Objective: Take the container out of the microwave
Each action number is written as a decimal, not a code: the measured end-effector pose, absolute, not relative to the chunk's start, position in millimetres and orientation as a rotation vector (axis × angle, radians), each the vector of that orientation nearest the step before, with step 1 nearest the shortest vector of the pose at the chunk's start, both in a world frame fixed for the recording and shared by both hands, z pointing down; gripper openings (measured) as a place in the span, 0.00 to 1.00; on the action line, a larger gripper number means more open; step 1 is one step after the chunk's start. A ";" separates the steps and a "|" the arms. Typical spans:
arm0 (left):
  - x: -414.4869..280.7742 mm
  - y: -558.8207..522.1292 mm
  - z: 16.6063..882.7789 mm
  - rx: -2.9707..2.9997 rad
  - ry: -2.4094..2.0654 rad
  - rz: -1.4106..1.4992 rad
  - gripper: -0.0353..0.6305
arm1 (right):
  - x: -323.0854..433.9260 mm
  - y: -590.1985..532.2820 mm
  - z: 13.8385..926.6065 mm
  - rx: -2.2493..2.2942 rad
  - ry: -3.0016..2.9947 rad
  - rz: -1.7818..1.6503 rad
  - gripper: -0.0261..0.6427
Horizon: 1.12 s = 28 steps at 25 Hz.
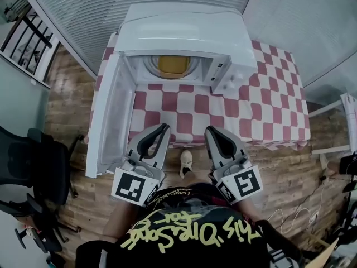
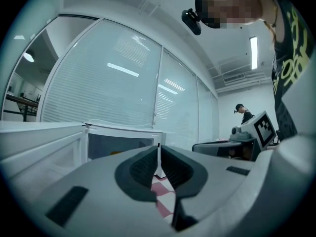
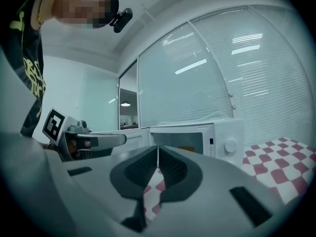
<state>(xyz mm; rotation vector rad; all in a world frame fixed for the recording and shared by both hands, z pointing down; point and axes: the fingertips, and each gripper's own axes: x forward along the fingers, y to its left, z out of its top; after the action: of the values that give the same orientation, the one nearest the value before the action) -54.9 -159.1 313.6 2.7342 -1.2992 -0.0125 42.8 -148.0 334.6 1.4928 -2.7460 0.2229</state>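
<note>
Container (image 1: 170,66) yellow, inside open microwave (image 1: 184,32), far side of checked table (image 1: 268,105). Left gripper (image 1: 165,127), right gripper (image 1: 208,129) at near edge, fingers together, empty.

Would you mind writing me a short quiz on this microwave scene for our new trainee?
1. True or false: the door of the microwave stands open.
2. Where is the yellow container? A) inside the microwave B) on top of the microwave C) between the jaws of a hand-held gripper
3. Fill in the blank: the left hand-held gripper and the right hand-held gripper both have their jaws ____, with nothing between them.

Key: 1 true; 2 A; 3 shut.
</note>
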 end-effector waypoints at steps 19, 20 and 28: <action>-49.9 -250.7 324.4 2.706 -1.479 0.064 0.09 | 48.9 -252.5 331.2 1.313 -2.861 0.201 0.06; -50.3 -254.6 324.7 2.703 -1.487 0.065 0.09 | 48.3 -256.6 331.1 1.306 -2.868 0.204 0.06; -54.9 -274.4 344.0 2.695 -1.442 0.149 0.09 | 41.2 -274.1 340.6 1.306 -2.846 0.251 0.06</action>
<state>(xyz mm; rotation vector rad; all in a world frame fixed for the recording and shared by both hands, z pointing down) -54.9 -274.4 344.0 2.6953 -1.4419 0.1495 41.2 -274.1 340.6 1.3064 -2.8465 0.2512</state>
